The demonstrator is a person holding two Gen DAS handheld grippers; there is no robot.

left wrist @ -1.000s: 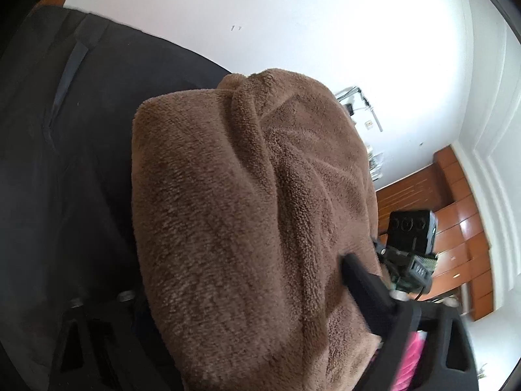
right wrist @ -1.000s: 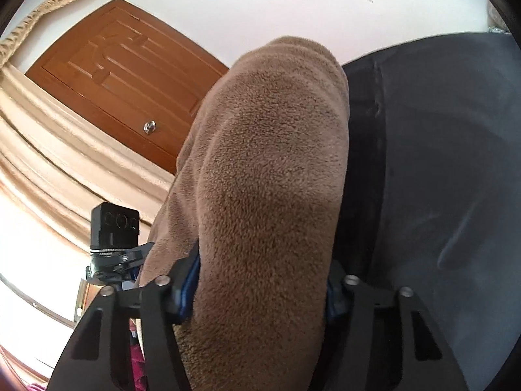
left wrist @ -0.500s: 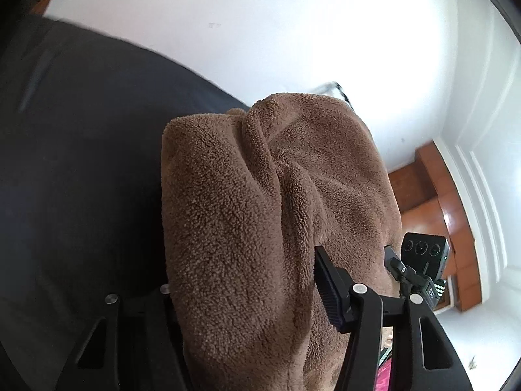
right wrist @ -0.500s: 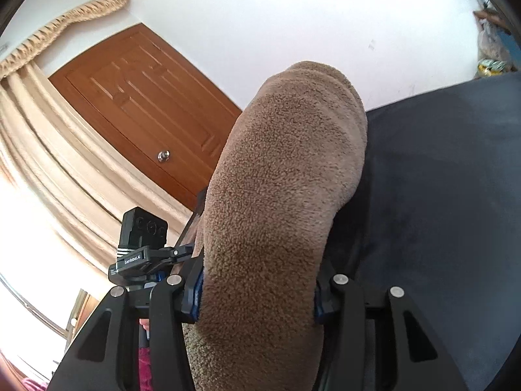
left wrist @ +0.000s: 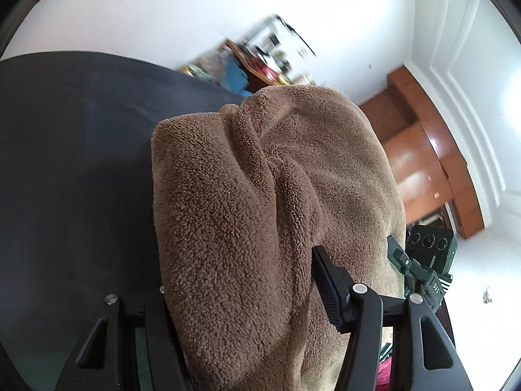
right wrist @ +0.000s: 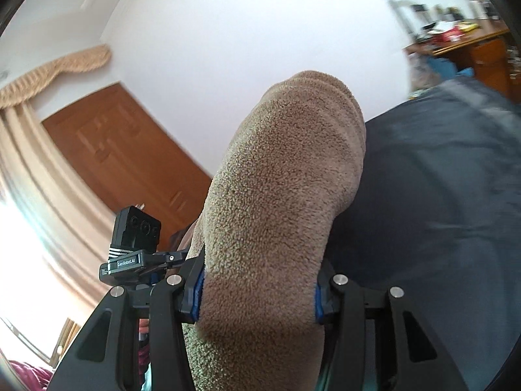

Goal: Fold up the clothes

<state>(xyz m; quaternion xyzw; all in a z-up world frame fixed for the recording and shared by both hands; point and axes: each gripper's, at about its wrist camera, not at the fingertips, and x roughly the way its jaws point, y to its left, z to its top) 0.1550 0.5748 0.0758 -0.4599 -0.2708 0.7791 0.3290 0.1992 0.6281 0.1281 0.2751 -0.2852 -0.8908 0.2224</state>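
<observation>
Both grippers appear clamped on one brown fleece garment [left wrist: 276,202]. We see the left gripper [left wrist: 247,293] with its jaws pressed into a thick bunch of the fleece; its right-hand finger [left wrist: 329,286] shows a ribbed dark pad sunk into the pile, while the other finger is mostly hidden behind the cloth. We see the right gripper [right wrist: 257,293] likewise closed around a rounded roll of the same garment, its blue-edged pads [right wrist: 195,296] squeezing the fabric from both sides.

We note that the garment rises from between each pair of fingers and fills the centre of both wrist views, folds and creases showing in the left view and a smooth bulge in the right. It is held up against a dark cloth surface [left wrist: 71,169], which lies to the left in the left view and to the right in the right view.

Beyond it we make out a white wall [right wrist: 228,32], a wooden door [right wrist: 123,150] beside beige curtains [right wrist: 42,195], wooden cabinets [left wrist: 420,163], and a cluttered, blurred desk [right wrist: 469,45].
</observation>
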